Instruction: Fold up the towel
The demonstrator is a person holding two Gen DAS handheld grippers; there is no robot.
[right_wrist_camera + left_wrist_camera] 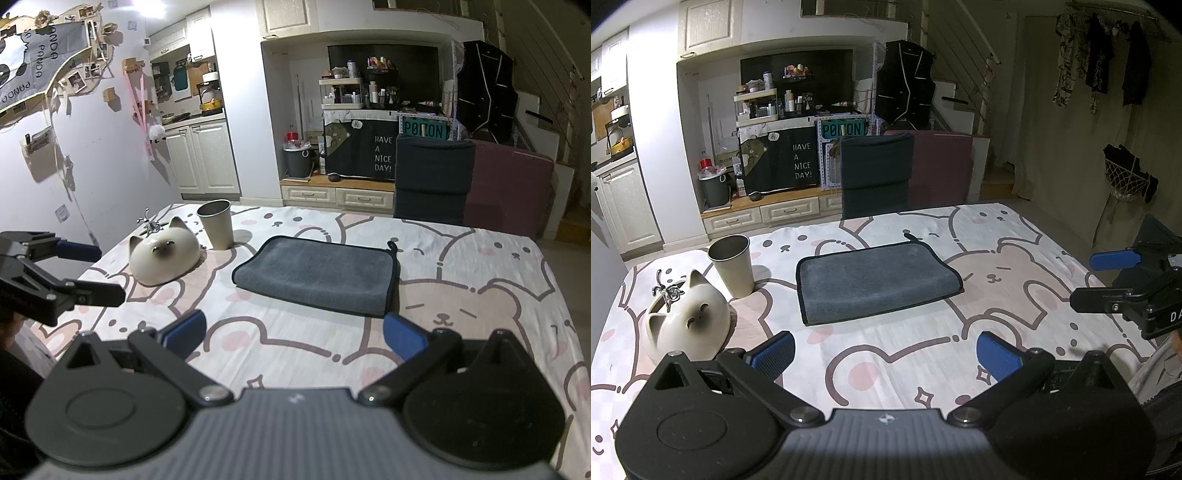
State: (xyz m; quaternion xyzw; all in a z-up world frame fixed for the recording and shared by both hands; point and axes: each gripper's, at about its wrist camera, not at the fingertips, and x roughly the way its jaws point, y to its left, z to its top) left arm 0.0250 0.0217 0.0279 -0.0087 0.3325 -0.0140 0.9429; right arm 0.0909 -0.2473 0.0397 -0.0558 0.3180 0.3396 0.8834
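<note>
A grey towel (pixel 877 280) with black trim lies folded flat in the middle of the table; it also shows in the right wrist view (pixel 317 273). My left gripper (pixel 884 354) is open and empty, held above the cloth just short of the towel's near edge. My right gripper (pixel 293 338) is open and empty, near the towel's near right corner. The right gripper shows at the right edge of the left wrist view (pixel 1108 280), and the left gripper at the left edge of the right wrist view (pixel 88 269).
A cat-shaped ceramic dish (pixel 687 317) and a metal cup (pixel 733 264) stand left of the towel; both also show in the right wrist view, dish (pixel 166 254) and cup (pixel 217 227). A dark chair (pixel 875 173) stands at the table's far edge. The tablecloth (pixel 997 266) has a bear print.
</note>
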